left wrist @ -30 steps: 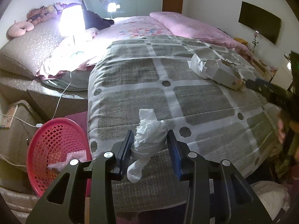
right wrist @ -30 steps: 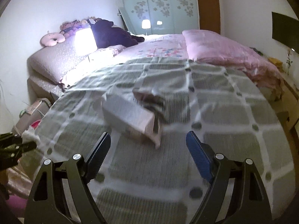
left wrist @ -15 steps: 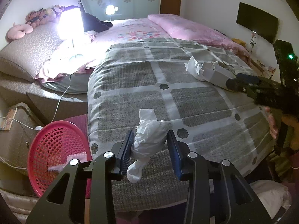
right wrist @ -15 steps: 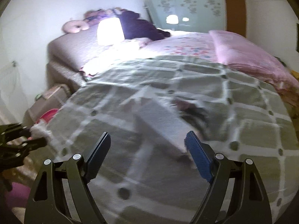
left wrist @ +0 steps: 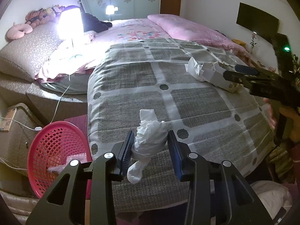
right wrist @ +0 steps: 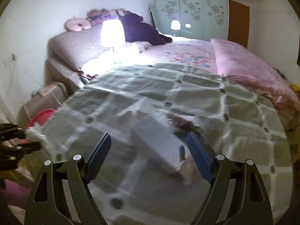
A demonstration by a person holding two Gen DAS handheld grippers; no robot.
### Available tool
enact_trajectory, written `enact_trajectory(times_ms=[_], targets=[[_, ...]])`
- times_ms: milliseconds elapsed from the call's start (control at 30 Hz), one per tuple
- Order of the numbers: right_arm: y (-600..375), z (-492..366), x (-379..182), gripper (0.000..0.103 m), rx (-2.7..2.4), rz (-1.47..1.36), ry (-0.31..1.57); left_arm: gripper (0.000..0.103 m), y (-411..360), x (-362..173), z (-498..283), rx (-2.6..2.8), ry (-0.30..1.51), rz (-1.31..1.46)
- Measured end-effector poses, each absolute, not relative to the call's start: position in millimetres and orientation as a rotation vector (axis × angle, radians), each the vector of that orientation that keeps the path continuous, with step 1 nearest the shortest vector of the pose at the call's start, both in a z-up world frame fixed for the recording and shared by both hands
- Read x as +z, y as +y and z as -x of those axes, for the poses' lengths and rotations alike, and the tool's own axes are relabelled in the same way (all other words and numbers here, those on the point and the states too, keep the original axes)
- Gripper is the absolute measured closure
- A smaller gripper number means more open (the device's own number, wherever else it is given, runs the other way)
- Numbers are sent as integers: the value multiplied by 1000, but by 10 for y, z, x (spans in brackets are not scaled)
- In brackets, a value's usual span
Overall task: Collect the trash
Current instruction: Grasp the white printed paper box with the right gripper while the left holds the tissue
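Nearer the right gripper (right wrist: pixel 148 146): torn white box (right wrist: pixel 155 140).

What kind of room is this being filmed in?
A bedroom, clearly: a wide bed under a grey checked blanket, a pink pillow at its far side, and a lit bedside lamp.

Crumpled white tissue (left wrist: pixel 150 138); woven matt blanket (left wrist: pixel 131 78); pink plastic-mesh basket (left wrist: pixel 54 150).

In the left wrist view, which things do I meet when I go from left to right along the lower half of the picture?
Red basket → crumpled white tissue in the left hand-held gripper → white carton → right hand-held gripper.
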State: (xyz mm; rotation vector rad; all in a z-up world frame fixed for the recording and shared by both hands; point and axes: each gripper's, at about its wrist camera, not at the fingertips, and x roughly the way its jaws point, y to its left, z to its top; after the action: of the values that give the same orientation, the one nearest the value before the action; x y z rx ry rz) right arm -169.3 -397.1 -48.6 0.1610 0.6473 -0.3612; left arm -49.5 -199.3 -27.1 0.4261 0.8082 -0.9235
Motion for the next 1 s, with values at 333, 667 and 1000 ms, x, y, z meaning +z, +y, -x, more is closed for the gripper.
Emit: enact_trajectory(times_ms=[333,667,1000], targets=[[-3878,1687,-600,23,-231,-201,711,67,-1985,-265,499,-922,811,-416],[-3561,1732,-543,23,-178,-167,718,67,-1985,-262,497,-920,813,-413],[-3514,1577,-764,38,-242,-43,772,67,-1969,-290,470,-918,817,-421]])
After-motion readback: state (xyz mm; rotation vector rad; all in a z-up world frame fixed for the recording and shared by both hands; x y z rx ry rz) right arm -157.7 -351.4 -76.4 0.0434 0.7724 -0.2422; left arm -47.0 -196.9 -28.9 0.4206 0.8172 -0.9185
